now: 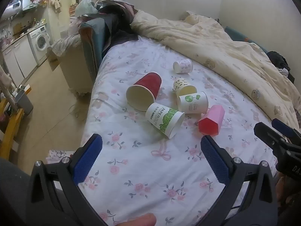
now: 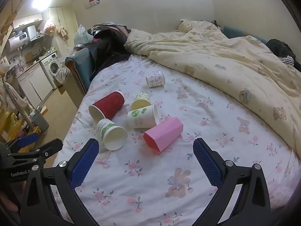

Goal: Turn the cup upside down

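Several cups lie on their sides on the floral bed sheet (image 1: 143, 169). A red ribbed cup (image 1: 144, 94) (image 2: 107, 107), a green-and-white paper cup (image 1: 164, 119) (image 2: 112, 134), a white cup with a green tree print (image 1: 192, 102) (image 2: 143, 116), a yellow-lined cup (image 1: 183, 86) (image 2: 141, 101), a pink faceted cup (image 1: 211, 120) (image 2: 162, 134) and a small patterned cup (image 1: 182, 66) (image 2: 155, 79). My left gripper (image 1: 151, 154) is open and empty, short of the cups. My right gripper (image 2: 145, 156) is open and empty, just before the pink cup.
A cream duvet (image 1: 216, 43) (image 2: 216, 56) is bunched along the far right of the bed. Dark clothes and bags (image 1: 112, 18) pile at the far left corner. The bed's left edge drops to the floor (image 1: 49, 101). The other gripper shows at each view's edge.
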The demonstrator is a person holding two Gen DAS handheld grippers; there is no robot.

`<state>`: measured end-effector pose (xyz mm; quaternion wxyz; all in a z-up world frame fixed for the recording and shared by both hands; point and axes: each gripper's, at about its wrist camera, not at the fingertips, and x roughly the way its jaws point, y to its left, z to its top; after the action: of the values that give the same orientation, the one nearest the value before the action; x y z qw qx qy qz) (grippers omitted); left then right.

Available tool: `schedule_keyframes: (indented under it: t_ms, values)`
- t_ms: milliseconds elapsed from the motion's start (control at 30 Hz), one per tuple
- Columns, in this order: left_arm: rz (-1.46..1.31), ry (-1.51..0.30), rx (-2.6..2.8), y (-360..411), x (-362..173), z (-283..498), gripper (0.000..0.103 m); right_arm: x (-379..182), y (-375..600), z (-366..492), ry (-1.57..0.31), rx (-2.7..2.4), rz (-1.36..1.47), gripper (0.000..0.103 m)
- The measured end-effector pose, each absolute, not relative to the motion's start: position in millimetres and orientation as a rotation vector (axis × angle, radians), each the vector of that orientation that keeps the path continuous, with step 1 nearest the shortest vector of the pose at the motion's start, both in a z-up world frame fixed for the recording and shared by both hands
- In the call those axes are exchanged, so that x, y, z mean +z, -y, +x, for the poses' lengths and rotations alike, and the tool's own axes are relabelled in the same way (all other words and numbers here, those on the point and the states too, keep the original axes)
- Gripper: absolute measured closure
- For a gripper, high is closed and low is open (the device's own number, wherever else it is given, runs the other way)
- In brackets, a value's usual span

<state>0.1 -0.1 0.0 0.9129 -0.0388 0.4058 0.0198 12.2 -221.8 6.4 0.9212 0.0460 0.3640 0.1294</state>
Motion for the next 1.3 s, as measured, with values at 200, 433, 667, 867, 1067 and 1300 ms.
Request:
schedule_keyframes:
  t_ms: [200,433,667,867,1067,1300]
  values:
    - [-0.084,-0.835,0.038,0.7,-0.5,0.5,0.000,5.6,222.3,13.0,-0.753,0.277,0.114,0.001]
    - [-0.085,-0.832,0.038,2.5,2.2,-1.0,0.000,4.6,221.6,13.2,-0.761,0.279,0.117,0.001]
    - [-0.085,-0.831,0.037,1.9,2.2,-1.1,0.000,4.4,222.5,14.6,-0.758,0.277,0.118,0.001]
    - [-0.088,-0.831,0.033,-1.1,2.6,1.0,0.000,2.4,219.6,14.3,-0.756,0.276,0.114,0.001]
    - [-0.087,-0.830,0.031,-1.4,2.6,0.5,0.000,3.2,221.0,13.7,-0.756,0.275,0.115,0.001]
    - [-0.088,-0.830,0.031,-1.6,2.6,0.6,0.000,2.8,220.3,13.4,-0.756,0.275,0.112,0.001]
